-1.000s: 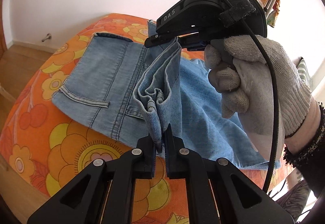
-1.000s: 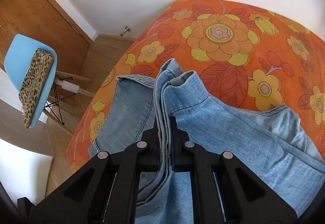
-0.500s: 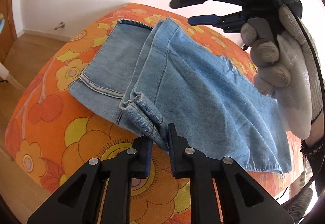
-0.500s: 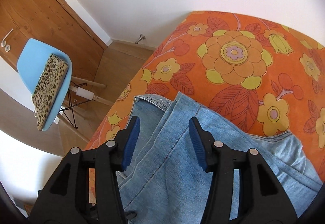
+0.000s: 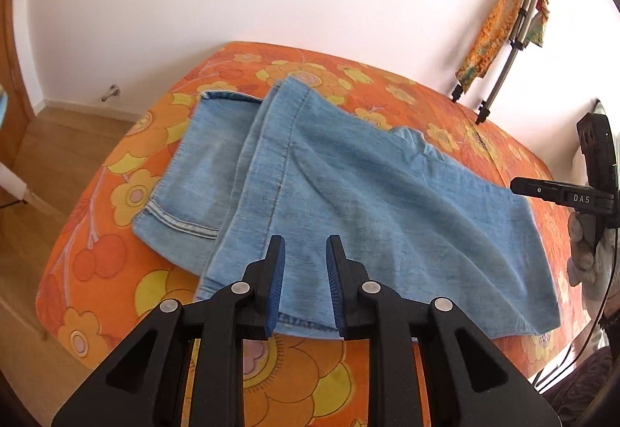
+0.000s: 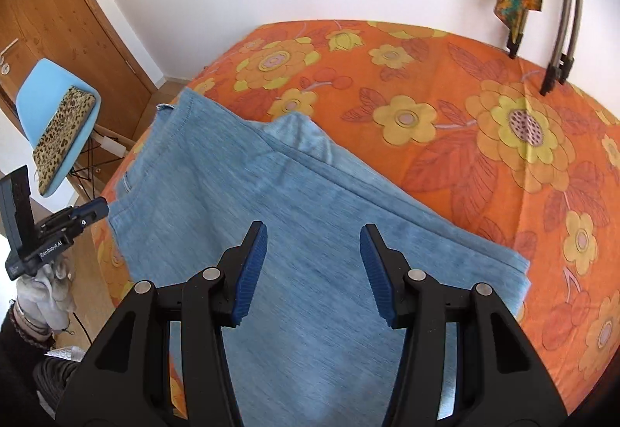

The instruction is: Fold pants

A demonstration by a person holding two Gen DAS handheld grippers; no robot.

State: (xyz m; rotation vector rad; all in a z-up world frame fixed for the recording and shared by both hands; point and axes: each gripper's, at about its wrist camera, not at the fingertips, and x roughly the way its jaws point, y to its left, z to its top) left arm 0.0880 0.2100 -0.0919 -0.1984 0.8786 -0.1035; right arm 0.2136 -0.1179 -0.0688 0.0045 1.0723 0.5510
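Light blue jeans [image 5: 348, 194] lie folded on the orange flowered bedspread [image 5: 116, 272], one layer laid over the other, with a hem and pocket edge showing at the left. My left gripper [image 5: 304, 245] hovers open over the near edge of the jeans, with nothing between its blue pads. In the right wrist view my right gripper [image 6: 314, 229] stands wide open above the flat denim [image 6: 310, 194], holding nothing. The right gripper's black body [image 5: 589, 194] and a gloved hand [image 5: 589, 256] show at the right edge of the left wrist view.
A folded metal stand draped with patterned cloth [image 5: 503, 39] leans on the white wall behind the bed. A blue chair with a leopard-print pouch [image 6: 58, 124] stands by a wooden door [image 6: 58, 20]. Wooden floor [image 5: 31, 194] runs along the bed's left side.
Both grippers let go of the raised denim fold, which now lies flat on the bed. The right gripper swung far off to the right; the left one drew back a little.
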